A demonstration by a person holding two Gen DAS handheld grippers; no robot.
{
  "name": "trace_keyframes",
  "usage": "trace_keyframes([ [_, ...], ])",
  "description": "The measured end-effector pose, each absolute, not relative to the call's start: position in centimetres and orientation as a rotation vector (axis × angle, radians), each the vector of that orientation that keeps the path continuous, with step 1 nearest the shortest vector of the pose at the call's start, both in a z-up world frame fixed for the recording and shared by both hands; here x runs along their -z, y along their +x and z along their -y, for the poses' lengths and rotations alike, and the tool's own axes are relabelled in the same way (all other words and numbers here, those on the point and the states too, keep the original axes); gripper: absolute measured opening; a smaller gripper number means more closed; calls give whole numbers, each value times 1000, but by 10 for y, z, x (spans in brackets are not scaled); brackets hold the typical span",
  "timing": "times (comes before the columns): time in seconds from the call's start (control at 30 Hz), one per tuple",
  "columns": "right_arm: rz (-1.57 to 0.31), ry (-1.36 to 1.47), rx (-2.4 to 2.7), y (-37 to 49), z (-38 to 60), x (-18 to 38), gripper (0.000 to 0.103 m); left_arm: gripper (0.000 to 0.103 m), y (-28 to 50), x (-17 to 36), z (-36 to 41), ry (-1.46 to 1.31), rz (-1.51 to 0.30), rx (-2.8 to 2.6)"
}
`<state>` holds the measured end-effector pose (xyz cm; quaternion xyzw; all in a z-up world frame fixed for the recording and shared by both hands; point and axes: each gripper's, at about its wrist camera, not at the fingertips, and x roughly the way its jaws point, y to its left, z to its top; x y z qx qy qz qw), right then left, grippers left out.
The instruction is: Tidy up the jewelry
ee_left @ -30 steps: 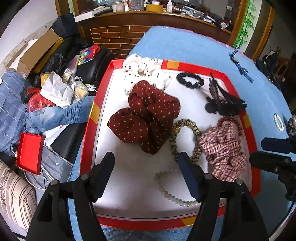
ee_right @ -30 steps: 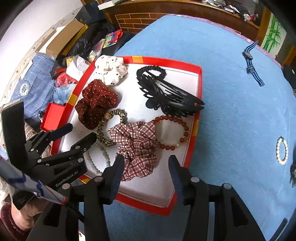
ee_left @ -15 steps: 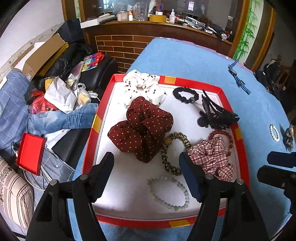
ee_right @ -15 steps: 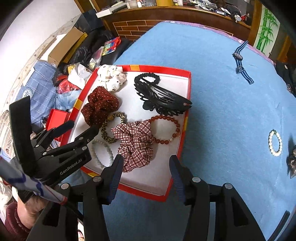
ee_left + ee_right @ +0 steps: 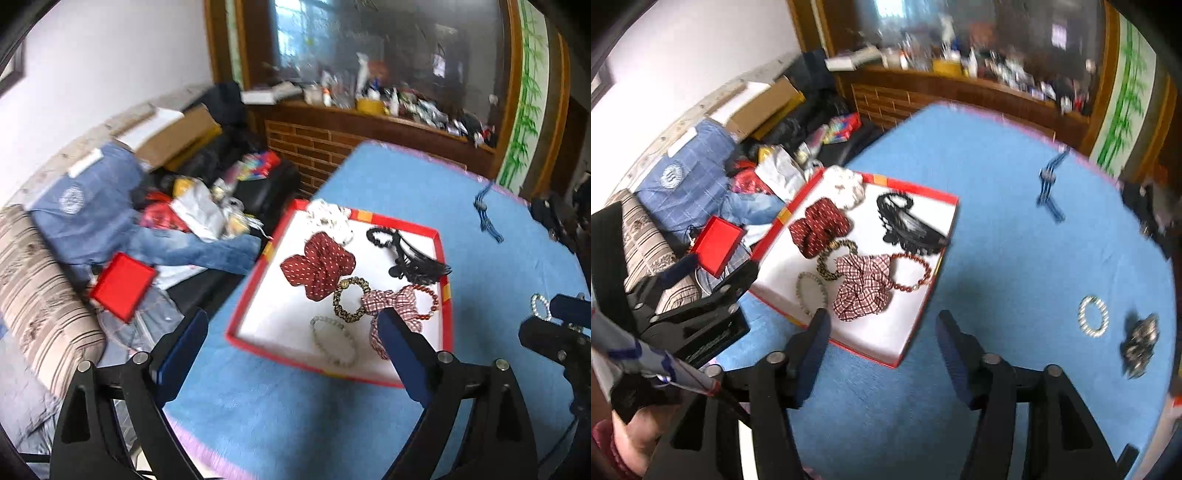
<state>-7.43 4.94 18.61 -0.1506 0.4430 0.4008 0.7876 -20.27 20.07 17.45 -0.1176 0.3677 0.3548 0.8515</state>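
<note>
Both grippers hang spread wide with nothing between their fingers, the left gripper (image 5: 291,334) and right gripper (image 5: 882,334) low in their frames. Above them at mid-frame sits the red tray (image 5: 925,301) of scrunchies and bracelets; a pearl bracelet (image 5: 1092,316) lies on the blue tablecloth (image 5: 997,221) at right.

Readable text: none that I can make out in either wrist view.
Left tool (image 5: 713,291) side plate: I see pale lettering, too blurred to read.
Blue folded cloth (image 5: 85,206) beside the tabletop: I see a round white emblem; its characters are too small to tell.
</note>
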Motion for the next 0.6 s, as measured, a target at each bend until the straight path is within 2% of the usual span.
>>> trace_keyframes([
  [0.1,-901,-317,-893,-82,-34,-200,73,101,-223,-200,-184,-253,-755,-824],
  [0.3,-825,-325,-923,-101,-26,-217,74,101,-248,-242,-168,-159,-710,-939],
  [0.43,-778,-349,-896,-111,-29,-226,79,101,-254,-253,-166,-126,-657,-892],
  [0.6,-801,-329,-861,-112,-39,-230,80,101,-256,-255,-173,-117,-627,-900],
])
